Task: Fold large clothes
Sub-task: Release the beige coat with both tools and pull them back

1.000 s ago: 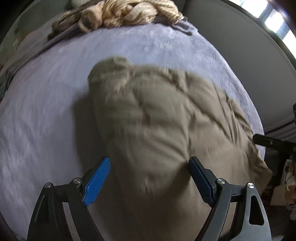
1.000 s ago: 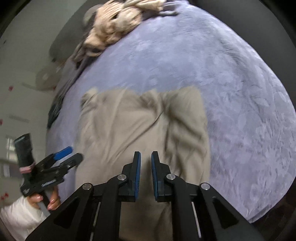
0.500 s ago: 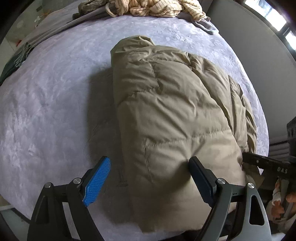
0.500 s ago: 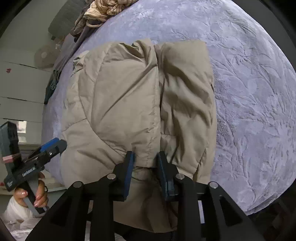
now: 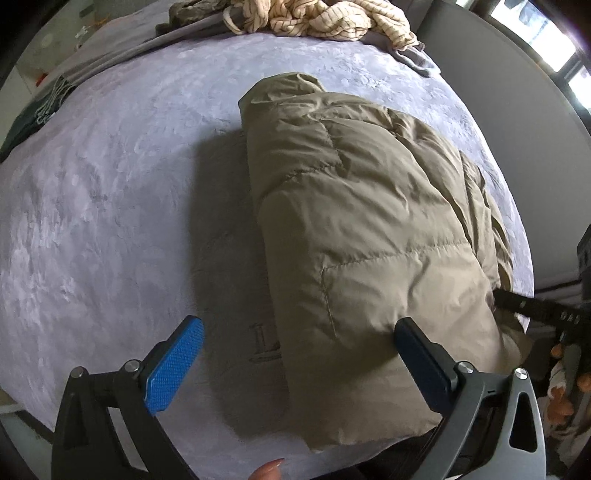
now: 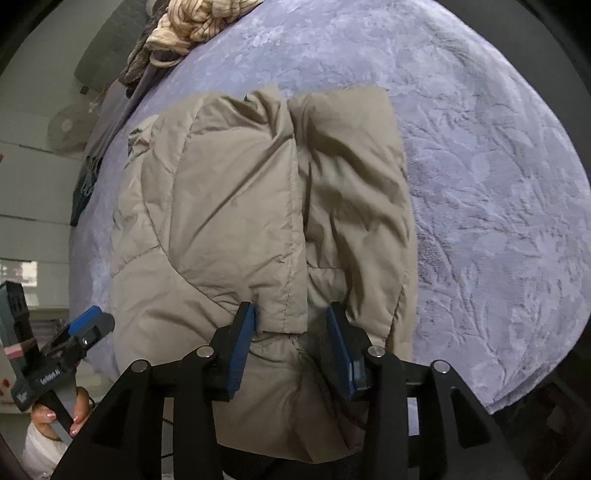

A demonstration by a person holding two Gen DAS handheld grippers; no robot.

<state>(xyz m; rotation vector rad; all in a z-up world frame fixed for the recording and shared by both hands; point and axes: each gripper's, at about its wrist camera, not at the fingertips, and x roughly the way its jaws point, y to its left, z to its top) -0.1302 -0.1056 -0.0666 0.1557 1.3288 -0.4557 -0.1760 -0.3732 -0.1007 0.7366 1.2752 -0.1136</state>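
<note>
A tan quilted puffer jacket [image 5: 369, 229] lies folded into a thick bundle on the lavender bed cover [image 5: 110, 206]. It also shows in the right wrist view [image 6: 240, 206]. My left gripper [image 5: 295, 354] is open wide at the bundle's near left edge, one finger on the cover, the other against the jacket. My right gripper [image 6: 291, 343] is open, its fingers straddling a fold at the jacket's near edge without pinching it. The left gripper also shows at the lower left of the right wrist view [image 6: 85, 328].
A pile of cream striped and grey clothes [image 5: 314, 18] lies at the far end of the bed, also in the right wrist view [image 6: 184, 29]. A grey wall [image 5: 517, 92] runs along the right side. The bed's near edge is just below both grippers.
The jacket has settled onto the bed as a folded bundle. My right gripper has opened from shut and let go of the fold. My left gripper stayed open.
</note>
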